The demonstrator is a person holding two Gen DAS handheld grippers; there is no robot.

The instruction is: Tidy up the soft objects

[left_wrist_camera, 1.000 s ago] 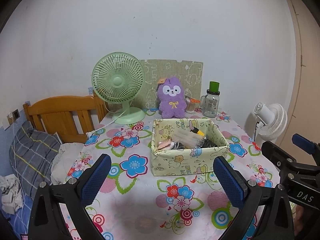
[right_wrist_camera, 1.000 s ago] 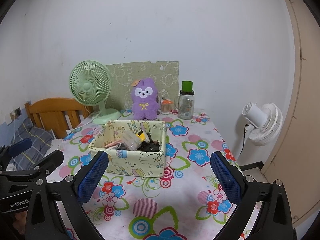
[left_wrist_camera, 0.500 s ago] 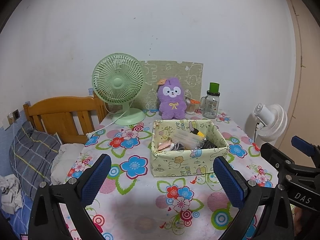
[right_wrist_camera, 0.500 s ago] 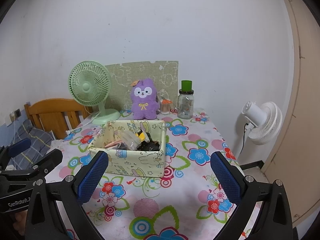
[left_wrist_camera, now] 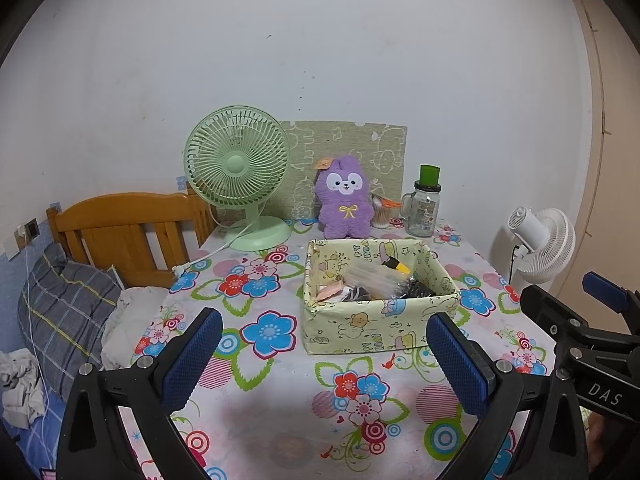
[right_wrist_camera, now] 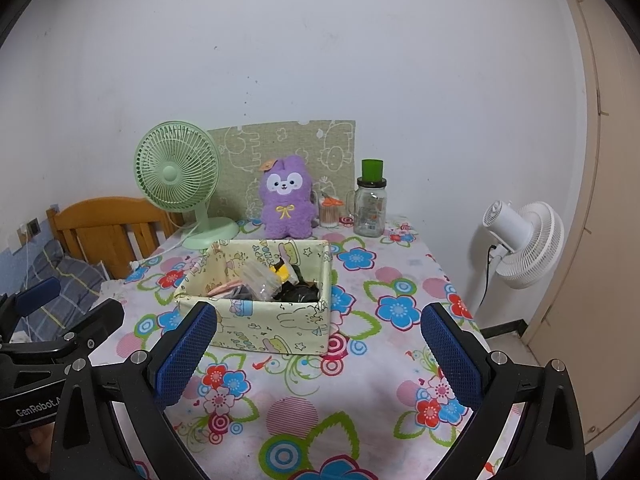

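Your left gripper [left_wrist_camera: 318, 354] and right gripper [right_wrist_camera: 318, 350] both gape wide, holding nothing, above the floral tabletop [left_wrist_camera: 280, 432]. At 12 o'clock sits the yellow cartoon-print fabric box [left_wrist_camera: 376, 322]; beyond it the purple plush bunny [left_wrist_camera: 346, 204]. Only the left view shows the crumpled bedding [left_wrist_camera: 60, 312].

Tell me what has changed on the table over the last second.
Nothing visibly changed. The left gripper and right gripper stay open and empty short of the fabric box; the purple plush stays upright behind it.
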